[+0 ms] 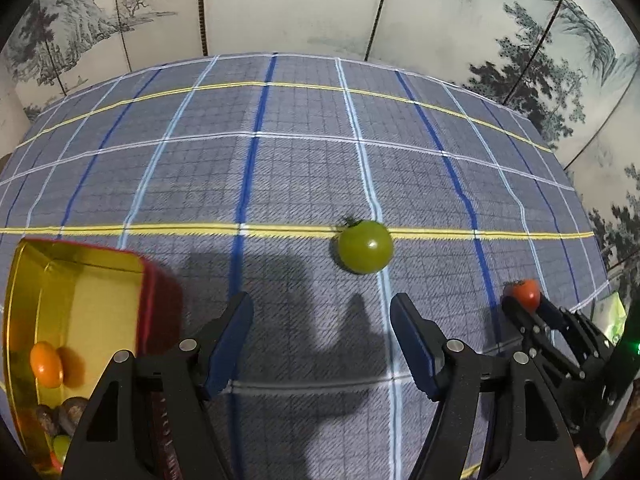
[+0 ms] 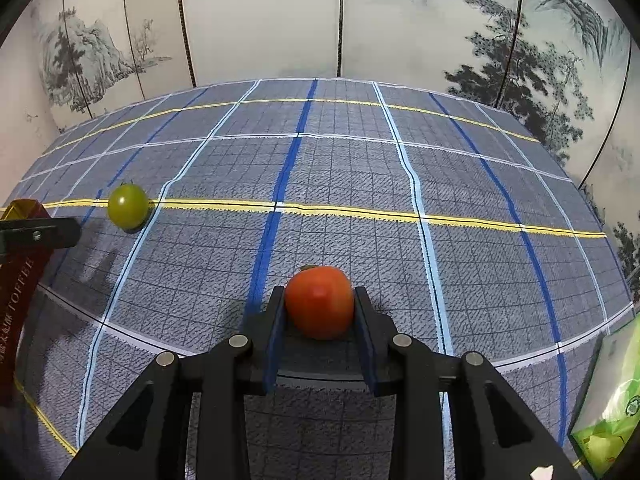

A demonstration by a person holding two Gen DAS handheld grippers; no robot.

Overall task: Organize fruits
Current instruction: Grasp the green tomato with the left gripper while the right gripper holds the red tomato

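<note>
Red tomato gripped on the right; green tomato loose on the cloth.

Right gripper (image 2: pixel 320 304) pinches the red tomato (image 2: pixel 319 302) between its pads, above the checked tablecloth (image 2: pixel 360 168). Left gripper (image 1: pixel 322 332) stands half-open, nothing between the pads, green tomato (image 1: pixel 365 246) just ahead. Only the left view looks into the red tin (image 1: pixel 80 300): an orange fruit (image 1: pixel 46 364) and darker pieces. Only the right view shows the tin's "TOFFEE" lettering and the green packet (image 2: pixel 612 404) clearly.

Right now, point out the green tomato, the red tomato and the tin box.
green tomato (image 1: pixel 365 246): left wrist view, middle of its glossy skin.
red tomato (image 2: pixel 319 301): right wrist view, its front face between the pads.
tin box (image 1: pixel 86 298): left wrist view, bare gold inner wall.
</note>
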